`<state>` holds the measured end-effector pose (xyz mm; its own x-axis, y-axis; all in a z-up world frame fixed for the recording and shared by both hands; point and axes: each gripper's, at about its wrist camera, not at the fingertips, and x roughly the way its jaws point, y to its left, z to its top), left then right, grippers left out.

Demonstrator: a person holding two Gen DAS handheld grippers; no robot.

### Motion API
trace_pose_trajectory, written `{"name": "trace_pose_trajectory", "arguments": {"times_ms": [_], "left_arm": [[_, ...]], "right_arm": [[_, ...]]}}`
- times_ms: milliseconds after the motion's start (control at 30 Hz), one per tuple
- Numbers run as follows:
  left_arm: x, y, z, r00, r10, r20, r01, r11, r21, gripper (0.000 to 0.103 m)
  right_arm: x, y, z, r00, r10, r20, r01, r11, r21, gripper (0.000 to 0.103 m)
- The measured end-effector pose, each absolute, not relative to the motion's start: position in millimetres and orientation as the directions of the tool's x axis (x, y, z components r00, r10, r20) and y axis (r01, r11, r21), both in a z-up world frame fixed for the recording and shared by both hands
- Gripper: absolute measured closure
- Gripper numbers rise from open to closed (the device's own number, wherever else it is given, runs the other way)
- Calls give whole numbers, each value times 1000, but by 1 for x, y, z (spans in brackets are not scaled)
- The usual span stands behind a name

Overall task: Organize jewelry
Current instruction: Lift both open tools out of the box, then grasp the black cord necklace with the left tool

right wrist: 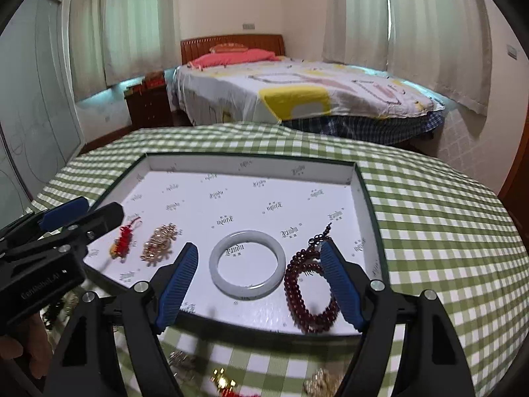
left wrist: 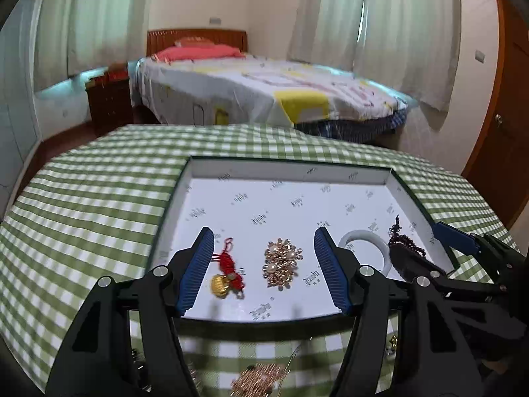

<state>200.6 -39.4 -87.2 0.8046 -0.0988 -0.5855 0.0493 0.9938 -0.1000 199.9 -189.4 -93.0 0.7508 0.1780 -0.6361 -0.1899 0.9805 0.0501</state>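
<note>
Left gripper [left wrist: 264,271]: spread wide, empty, above tray's [left wrist: 284,165] near-left.
Right gripper [right wrist: 261,284]: spread, empty, over near-right.
Jade bangle [right wrist: 248,268]: in tray; rigid, slick, brittle; pinch across its band.
Bead strand [right wrist: 309,294]: limp; gather bunched loops.

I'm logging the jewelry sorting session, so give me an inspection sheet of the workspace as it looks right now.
Surface: green and white checked tablecloth over the table.
Job's things: shallow white printed box tray holding, in a row, a red knotted charm with gold piece, a rose-gold beaded cluster, a pale jade bangle and a dark red bead bracelet.
Clutter: more jewelry pieces on the cloth in front of the tray, blurred.
Grippers: left gripper and right gripper both open, nothing between the fingers.
Cables: nothing seen.
Surroundings: bed with patterned sheet, curtains, wooden door.
</note>
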Motion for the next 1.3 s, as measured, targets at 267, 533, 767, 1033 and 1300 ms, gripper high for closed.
{"name": "trace_pose_trajectory", "arguments": {"times_ms": [267, 533, 767, 1033, 1300], "left_arm": [[154, -21, -74, 844, -61, -533, 17, 996, -86, 41], [114, -7, -80, 848, -29, -529, -5, 998, -62, 41], [87, 10, -104, 816, 9, -579, -50, 997, -55, 41], [80, 20, -123, 793, 39, -608, -83, 995, -45, 41], [90, 35, -134, 756, 58, -652, -129, 990, -61, 48]], "right_arm": [[160, -196, -78, 806, 159, -570, -164, 986, 43, 29], [120, -201, -79, 836, 132, -533, -158, 987, -3, 29], [98, -209, -89, 837, 120, -533, -143, 990, -3, 29], [87, -209, -106, 821, 117, -559, -143, 990, -2, 29], [83, -208, -113, 813, 126, -568, -149, 989, 6, 29]]}}
